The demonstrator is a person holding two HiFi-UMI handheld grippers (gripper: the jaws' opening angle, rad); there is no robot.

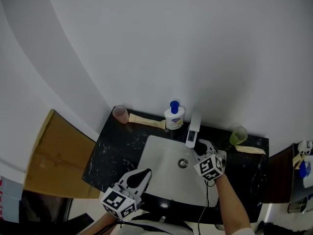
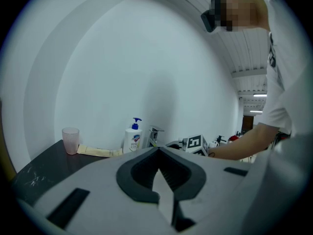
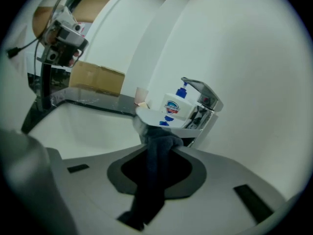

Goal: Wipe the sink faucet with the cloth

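A chrome faucet stands at the back of the white sink. Just right of its spout, my right gripper is shut on a dark cloth. In the right gripper view the cloth runs up between the jaws, and its top lies against the underside of the faucet spout. My left gripper hovers over the sink's front left rim. Its jaws meet at the tips with nothing between them. From there the faucet shows far ahead.
On the black marble counter stand a pink cup, a white soap bottle with a blue pump left of the faucet, and a green cup at the right. A cardboard box sits to the left.
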